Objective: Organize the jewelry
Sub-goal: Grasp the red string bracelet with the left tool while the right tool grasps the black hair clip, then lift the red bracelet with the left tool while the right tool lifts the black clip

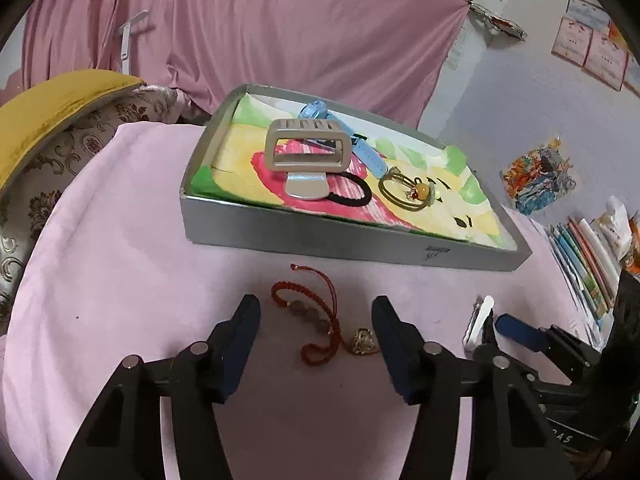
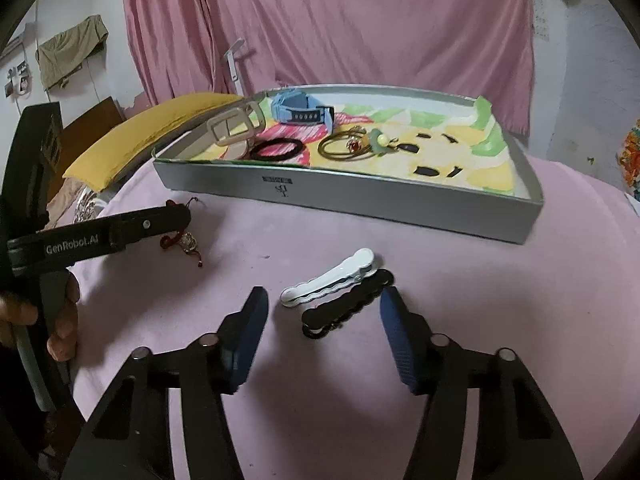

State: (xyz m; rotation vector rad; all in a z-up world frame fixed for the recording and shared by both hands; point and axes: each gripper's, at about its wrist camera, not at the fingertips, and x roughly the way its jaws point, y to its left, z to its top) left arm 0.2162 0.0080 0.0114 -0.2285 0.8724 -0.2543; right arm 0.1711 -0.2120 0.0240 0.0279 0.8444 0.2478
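At far left of the right wrist view, the left gripper's [image 2: 182, 216] black arm read "GenRobot.AI". In its own view the left gripper [image 1: 316, 320] hung with fingers spread, empty, over the red cord bracelet [image 1: 316, 320] and a small gold charm [image 1: 363, 342] on the pink cloth [image 1: 120, 260]. Behind stood the grey tray [image 2: 360, 204], its front logo too small to read, holding a beige hair claw [image 1: 306, 152], black hair tie [image 1: 352, 192], blue watch [image 2: 300, 110] and gold bangle [image 1: 404, 194]. Further right, the right gripper [image 2: 324, 312], also spread, flanked a white clip [image 2: 328, 278] touching a black clip [image 2: 346, 304].
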